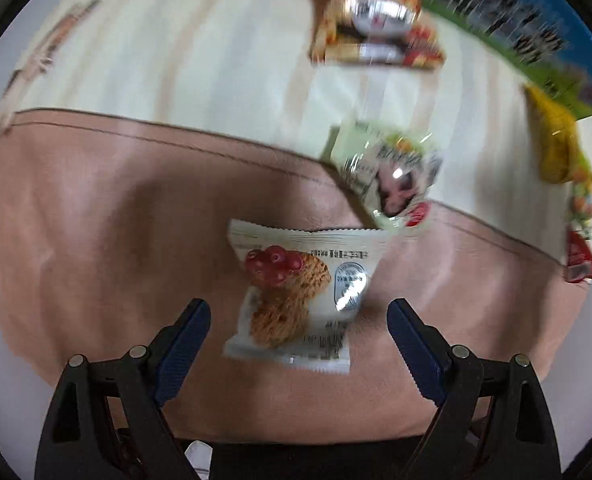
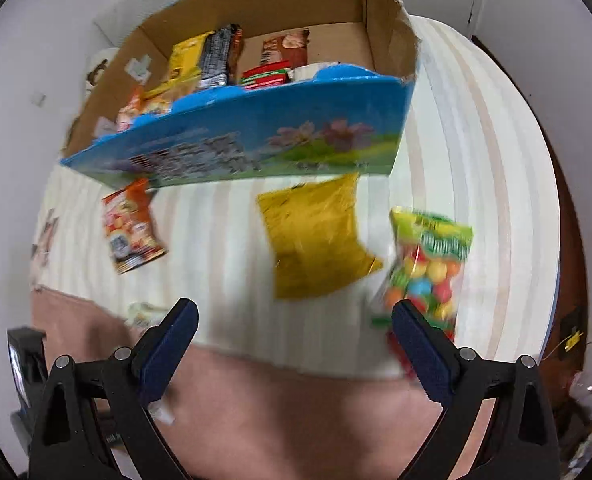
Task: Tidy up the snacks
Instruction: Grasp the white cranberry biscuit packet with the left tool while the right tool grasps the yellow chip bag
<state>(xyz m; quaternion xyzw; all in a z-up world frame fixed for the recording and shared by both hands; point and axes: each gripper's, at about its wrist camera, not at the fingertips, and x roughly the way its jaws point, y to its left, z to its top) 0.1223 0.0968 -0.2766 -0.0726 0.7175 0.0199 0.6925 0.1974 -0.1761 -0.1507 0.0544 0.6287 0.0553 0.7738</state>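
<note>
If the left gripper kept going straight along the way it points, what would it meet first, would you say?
Most likely the cookie packet lying on the pink cloth: it sits between the open fingers of the left gripper, directly ahead. Depth is hard to judge, so the gap left is unclear.

Left gripper (image 1: 299,312): jaws wide, biscuit packet (image 1: 296,296) between, pink cloth bare either side. Right gripper (image 2: 296,314): striped cloth bare ahead; yellow bag (image 2: 315,236), candy bag (image 2: 427,264), box (image 2: 256,136) beyond.

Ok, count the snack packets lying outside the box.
5: biscuit packet on the pink cloth; pale green one at its edge; orange, yellow and candy packets on the striped sheet near the box. More may be hidden.
</note>
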